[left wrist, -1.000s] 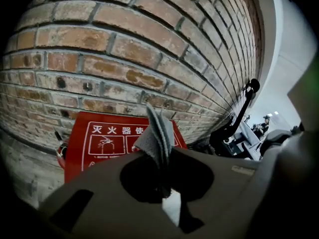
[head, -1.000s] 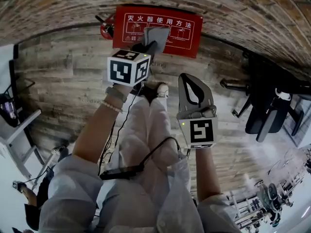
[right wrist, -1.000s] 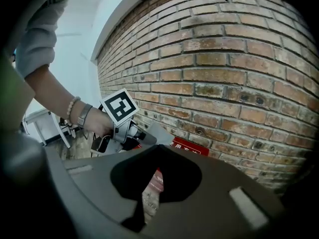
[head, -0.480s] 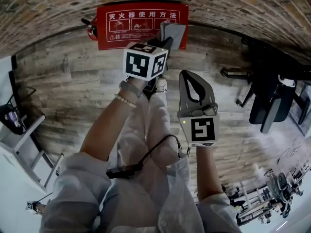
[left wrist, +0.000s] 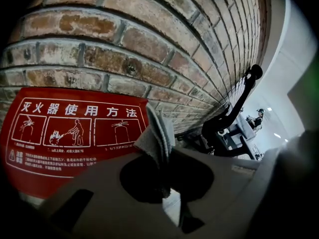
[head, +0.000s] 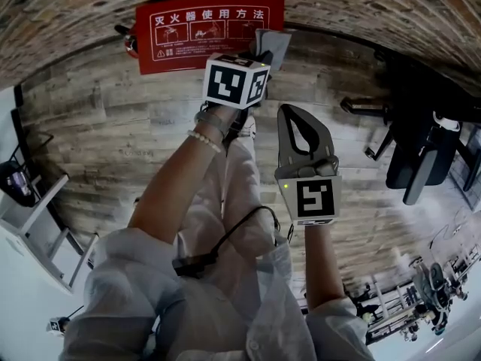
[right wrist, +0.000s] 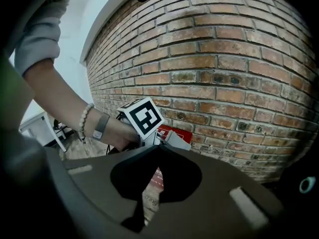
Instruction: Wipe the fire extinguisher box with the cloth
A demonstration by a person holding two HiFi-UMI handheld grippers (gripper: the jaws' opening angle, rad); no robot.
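At the fire extinguisher box's right edge, left gripper is pinching grey cloth; right gripper is hovering apart, jaws pressed together.

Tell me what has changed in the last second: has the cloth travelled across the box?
Yes. The left gripper, jaws clamped on the grey cloth, swept it rightward over the red fire extinguisher box, from mid-panel to its right edge. The right gripper stayed shut, empty and held back; the grip on the cloth is unchanged.
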